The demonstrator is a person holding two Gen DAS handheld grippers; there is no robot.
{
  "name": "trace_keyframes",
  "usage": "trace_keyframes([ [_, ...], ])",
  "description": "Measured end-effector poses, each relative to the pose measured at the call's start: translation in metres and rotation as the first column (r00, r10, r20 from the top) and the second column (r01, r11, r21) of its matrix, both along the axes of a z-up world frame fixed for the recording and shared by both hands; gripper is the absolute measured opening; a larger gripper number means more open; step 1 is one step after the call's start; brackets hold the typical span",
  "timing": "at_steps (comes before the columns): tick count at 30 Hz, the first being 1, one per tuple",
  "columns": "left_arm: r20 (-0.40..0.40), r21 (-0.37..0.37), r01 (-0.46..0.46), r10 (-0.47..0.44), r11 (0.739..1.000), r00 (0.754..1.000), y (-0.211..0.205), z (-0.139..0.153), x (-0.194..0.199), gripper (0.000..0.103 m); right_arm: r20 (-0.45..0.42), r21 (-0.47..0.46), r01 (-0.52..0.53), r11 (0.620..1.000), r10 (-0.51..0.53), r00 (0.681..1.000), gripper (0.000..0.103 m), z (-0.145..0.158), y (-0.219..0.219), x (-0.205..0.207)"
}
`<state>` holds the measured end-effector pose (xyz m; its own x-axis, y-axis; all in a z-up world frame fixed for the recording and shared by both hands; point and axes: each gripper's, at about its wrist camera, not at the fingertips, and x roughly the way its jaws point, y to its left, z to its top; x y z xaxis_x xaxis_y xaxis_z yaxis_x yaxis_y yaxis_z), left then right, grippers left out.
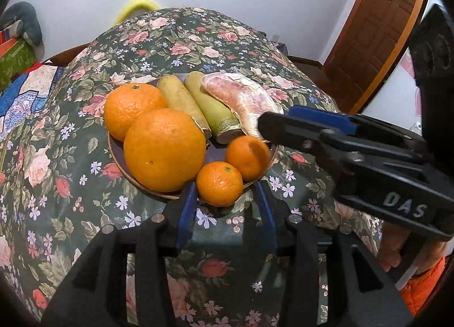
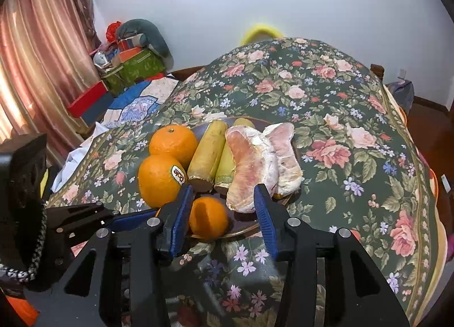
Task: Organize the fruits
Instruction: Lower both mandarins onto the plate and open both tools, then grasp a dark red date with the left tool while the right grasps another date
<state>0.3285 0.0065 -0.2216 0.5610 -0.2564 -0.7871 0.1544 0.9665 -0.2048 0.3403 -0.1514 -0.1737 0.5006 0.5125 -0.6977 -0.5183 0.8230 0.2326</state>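
A dark plate (image 1: 113, 151) on the floral table holds two big oranges (image 1: 164, 149), two sugarcane-like stalks (image 1: 184, 103), peeled pomelo pieces (image 1: 241, 97) and two small mandarins. My left gripper (image 1: 227, 193) is open with the nearest mandarin (image 1: 220, 183) between its blue fingertips at the plate's front rim. My right gripper (image 2: 224, 210) is open, with the other mandarin (image 2: 208, 222) between its fingers; it also shows from the side in the left wrist view (image 1: 272, 125). The pomelo pieces (image 2: 249, 168) and the plate (image 2: 244, 230) lie just beyond it.
The floral tablecloth (image 2: 326, 128) covers the whole table. Boxes and cloth (image 2: 124, 71) are piled by the pink curtain at the left. A wooden door (image 1: 380, 26) stands at the right. A yellow chair back (image 2: 261, 30) rises behind the table.
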Motion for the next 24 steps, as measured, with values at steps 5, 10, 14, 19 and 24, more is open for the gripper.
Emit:
trace_keyframes([
  [5, 0.000, 0.006, -0.015, 0.015, 1.000, 1.000, 0.004, 0.003, -0.006, 0.043, 0.015, -0.011, 0.011, 1.000, -0.011, 1.000, 0.041, 0.006, -0.009, -0.007],
  [10, 0.022, 0.018, -0.034, 0.033, 0.999, 0.999, 0.011, 0.014, -0.023, 0.043, 0.024, -0.034, 0.023, 0.999, -0.022, 0.999, 0.041, 0.008, -0.016, -0.019],
  [14, 0.054, 0.028, -0.056, 0.054, 0.998, 0.997, 0.018, 0.030, -0.042, 0.045, 0.025, -0.044, 0.023, 0.999, -0.021, 0.999, 0.041, 0.011, -0.020, -0.034],
  [19, 0.092, 0.035, -0.081, 0.078, 0.996, 0.993, 0.025, 0.049, -0.066, 0.046, 0.036, -0.050, 0.021, 0.999, -0.020, 0.999, 0.041, 0.018, -0.023, -0.057],
  [24, 0.105, 0.043, -0.101, 0.096, 0.994, 0.990, 0.031, 0.059, -0.092, 0.046, 0.046, -0.071, 0.021, 0.997, -0.017, 0.999, 0.041, 0.022, -0.025, -0.080],
])
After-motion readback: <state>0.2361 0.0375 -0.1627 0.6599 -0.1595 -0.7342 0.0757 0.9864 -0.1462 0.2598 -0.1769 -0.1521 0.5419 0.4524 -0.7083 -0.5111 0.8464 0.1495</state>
